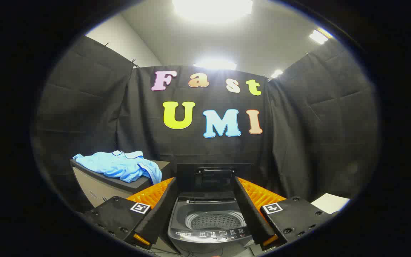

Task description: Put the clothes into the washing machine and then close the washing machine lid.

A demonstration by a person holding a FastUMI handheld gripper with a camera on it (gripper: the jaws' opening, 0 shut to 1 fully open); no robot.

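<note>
Fingers (148, 210) up close, spread wide, nothing held between them; gripper (205, 208) hanging empty just above and in front of the washing machine (209, 228).

Off to the left of the fingers and beyond them: light blue clothes (121, 167), a collared shirt by the look of it, heaped loose on top of a low cabinet (95, 187). Well apart from the fingers, not yet touched.

Straight ahead between the fingers: drum (215, 221) in plain sight, seemingly bare, lid (214, 176) standing upright at the back against the booth wall. Control panel along the near rim.

Off to the right, past the right finger: something flat and white (330, 202), too little of it showing to name.

Step in hand, judging by the layout: reaching for the shirt. Best done by swinging left with the jaws kept wide, coming down on the thickest bunch of cloth near the middle of the heap rather than a loose edge or sleeve, pinching deep so the whole garment lifts together. Worth lifting high enough for trailing fabric to pass over the machine's rim before carrying across.
</note>
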